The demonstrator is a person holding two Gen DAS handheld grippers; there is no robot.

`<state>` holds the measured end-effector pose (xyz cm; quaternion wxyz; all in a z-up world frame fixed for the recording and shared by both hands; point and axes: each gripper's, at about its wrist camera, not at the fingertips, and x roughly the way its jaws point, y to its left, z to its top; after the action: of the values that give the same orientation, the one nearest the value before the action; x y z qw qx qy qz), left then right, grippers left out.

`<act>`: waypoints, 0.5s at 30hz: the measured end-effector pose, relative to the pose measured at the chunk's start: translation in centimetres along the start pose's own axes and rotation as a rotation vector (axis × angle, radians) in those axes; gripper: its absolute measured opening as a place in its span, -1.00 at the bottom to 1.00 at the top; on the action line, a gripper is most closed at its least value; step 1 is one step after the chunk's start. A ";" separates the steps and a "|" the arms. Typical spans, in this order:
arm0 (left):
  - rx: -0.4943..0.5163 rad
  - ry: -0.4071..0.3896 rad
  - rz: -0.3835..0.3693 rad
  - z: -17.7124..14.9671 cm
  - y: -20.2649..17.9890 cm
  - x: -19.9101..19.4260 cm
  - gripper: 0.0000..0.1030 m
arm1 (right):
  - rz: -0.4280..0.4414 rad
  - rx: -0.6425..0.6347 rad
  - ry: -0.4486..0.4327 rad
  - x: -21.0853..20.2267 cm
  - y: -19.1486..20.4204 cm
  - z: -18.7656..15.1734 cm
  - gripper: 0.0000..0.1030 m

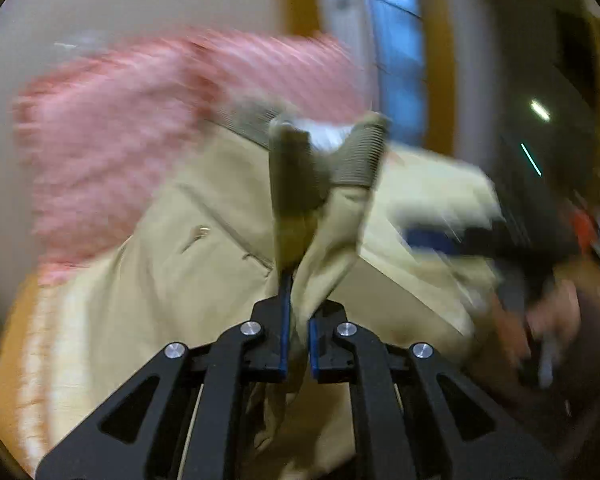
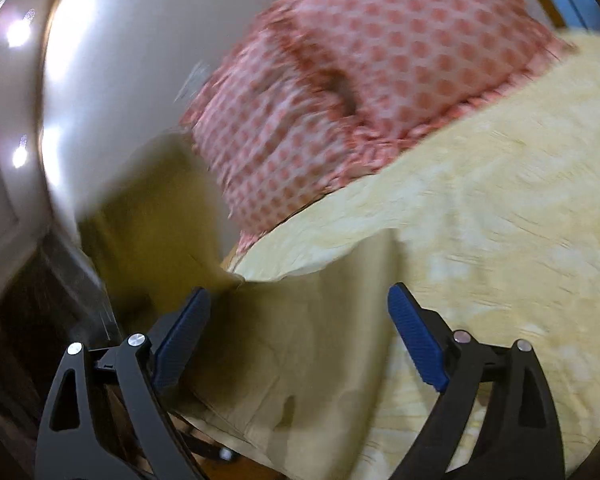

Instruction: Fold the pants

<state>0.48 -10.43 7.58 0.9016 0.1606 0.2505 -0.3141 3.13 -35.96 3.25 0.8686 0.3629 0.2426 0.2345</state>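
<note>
Between the blue pads of the left gripper [image 1: 297,344], at six o'clock in the left wrist view, a bunched fold of the khaki pants [image 1: 204,248] is pinched tight, the jaws drawn almost together on the cloth. From that pinch the fabric climbs toward twelve o'clock, where the ribbed grey waistband [image 1: 360,152] twists and flares, and it spreads out toward nine o'clock as a broad panel with a small button and a slanted pocket seam. Behind the pants, from nine to twelve o'clock, sits a pink patterned pillow [image 1: 148,120], much blurred. At three o'clock the far edge of the pants meets a dark, smeared shape; whether that is the other tool or a hand cannot be told. At one o'clock a blue window [image 1: 396,40] stands in a wooden frame. In the right wrist view the right gripper [image 2: 300,336] is spread wide, its blue pads [image 2: 416,340] well apart and gripping nothing. A khaki stretch of the pants [image 2: 300,340] lies between the fingers and runs up toward ten o'clock, blurred. Under it, from two to five o'clock, spreads a pale yellow bedsheet [image 2: 500,220], creased. The pink dotted pillow [image 2: 360,80] rests on the sheet at twelve o'clock, beside a pale wall [image 2: 120,40] that fills ten to eleven o'clock.
</note>
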 end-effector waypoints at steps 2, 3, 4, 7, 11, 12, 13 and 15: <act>0.057 0.109 -0.042 -2.2 -2.3 2.5 -0.85 | 0.002 0.053 0.017 -0.1 -1.2 0.4 0.80; 0.068 0.132 -0.059 -3.0 -2.7 2.8 -0.82 | -0.001 0.078 0.037 0.1 -1.7 0.6 0.80; 0.070 0.134 -0.055 -3.4 -2.9 2.7 -0.80 | 0.000 0.091 0.056 0.5 -2.0 0.8 0.80; 0.004 0.074 -0.079 -3.2 -0.6 -0.8 -0.49 | -0.015 0.077 0.112 1.9 -1.8 1.4 0.79; -0.246 -0.053 -0.008 -2.3 7.0 -4.7 0.32 | -0.092 -0.012 0.221 4.9 -1.0 1.6 0.53; -0.329 -0.044 0.039 -2.8 10.2 -4.7 0.31 | -0.128 -0.050 0.242 5.7 -0.7 1.5 0.44; -0.411 -0.015 0.072 -3.5 13.3 -4.1 0.31 | -0.144 -0.073 0.256 6.2 -0.4 1.4 0.41; -0.544 0.060 0.083 -5.0 17.9 -2.4 0.27 | -0.162 -0.100 0.287 7.4 0.0 1.3 0.30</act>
<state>8.72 6.45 7.16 0.9157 -0.0682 0.3457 -0.1932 9.58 -32.34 2.14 0.8580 0.2615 0.3806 0.2250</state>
